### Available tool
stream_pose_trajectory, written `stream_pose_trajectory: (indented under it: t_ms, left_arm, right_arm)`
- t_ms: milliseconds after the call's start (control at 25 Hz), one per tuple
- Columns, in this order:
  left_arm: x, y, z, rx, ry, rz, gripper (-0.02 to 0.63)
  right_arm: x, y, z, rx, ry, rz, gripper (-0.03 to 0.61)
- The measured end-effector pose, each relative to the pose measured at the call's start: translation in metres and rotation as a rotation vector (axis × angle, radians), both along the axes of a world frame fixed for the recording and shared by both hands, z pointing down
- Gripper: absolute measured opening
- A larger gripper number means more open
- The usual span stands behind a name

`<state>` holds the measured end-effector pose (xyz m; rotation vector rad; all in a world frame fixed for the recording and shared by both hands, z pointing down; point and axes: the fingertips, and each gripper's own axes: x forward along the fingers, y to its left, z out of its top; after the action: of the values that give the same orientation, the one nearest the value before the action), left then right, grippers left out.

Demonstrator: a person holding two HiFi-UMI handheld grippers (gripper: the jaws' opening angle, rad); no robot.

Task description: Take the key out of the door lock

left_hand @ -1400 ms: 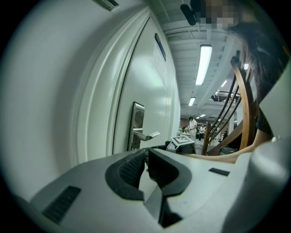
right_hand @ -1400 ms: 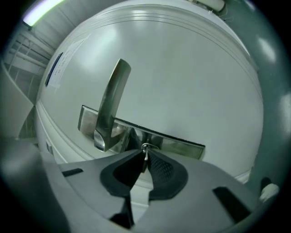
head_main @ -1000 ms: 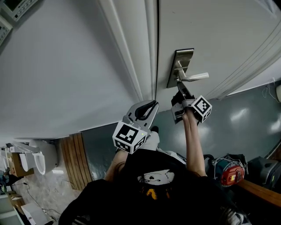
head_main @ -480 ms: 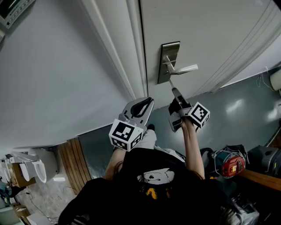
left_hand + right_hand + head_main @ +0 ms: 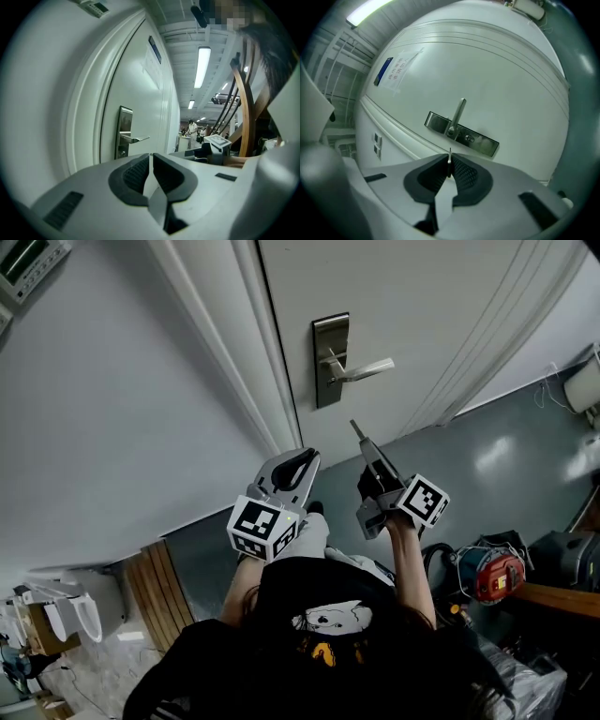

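Note:
The key [image 5: 355, 429] is a thin metal blade sticking out of my right gripper [image 5: 362, 442], which is shut on it and held clear of the door, below the lock. The steel lock plate [image 5: 330, 360] with its lever handle [image 5: 367, 368] sits on the white door above. In the right gripper view the key [image 5: 449, 158] stands edge-on between the pads, and the keyhole [image 5: 468, 138] on the lock plate [image 5: 483, 142] is bare. My left gripper [image 5: 300, 465] hangs to the left, near the door frame, shut and with nothing in it [image 5: 151, 158].
The white door frame [image 5: 253, 352] runs left of the lock. On the grey floor to the right lie a red power tool [image 5: 494, 579] and dark bags. Wooden slats [image 5: 155, 582] and a white fixture [image 5: 70, 620] are at lower left. A sign [image 5: 389, 70] hangs on the door.
My right gripper has drawn back from the lock plate with the key in it; the key now hangs free of the keyhole. The left gripper has stayed shut beside it.

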<state>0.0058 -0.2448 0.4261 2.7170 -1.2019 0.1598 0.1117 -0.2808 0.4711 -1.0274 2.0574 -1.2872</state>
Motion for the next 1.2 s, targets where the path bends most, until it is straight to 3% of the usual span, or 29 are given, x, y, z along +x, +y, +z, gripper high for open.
stream_pose_trajectory:
  t_ms: [320,600,920,1200]
  left_arm:
    - [0.007,0.036,0.004,-0.028,-0.048,-0.009,0.031]
    - [0.011,0.042,0.009,-0.046,-0.085,-0.002,0.031]
    - [0.000,0.042,0.011,-0.057,-0.098,-0.007,0.031]
    - [-0.022,0.051,0.010,-0.057,-0.072,-0.015,0.031]
  right_arm:
    - [0.012,0.051,0.000,0.007,0.060,0.005,0.020]
    - [0.016,0.060,0.006,0.020,0.072,0.012,0.020]
    - [0.024,0.063,0.003,0.050,0.141,0.044,0.020]
    - [0.004,0.076,-0.007,0.074,0.176,0.038,0.020]
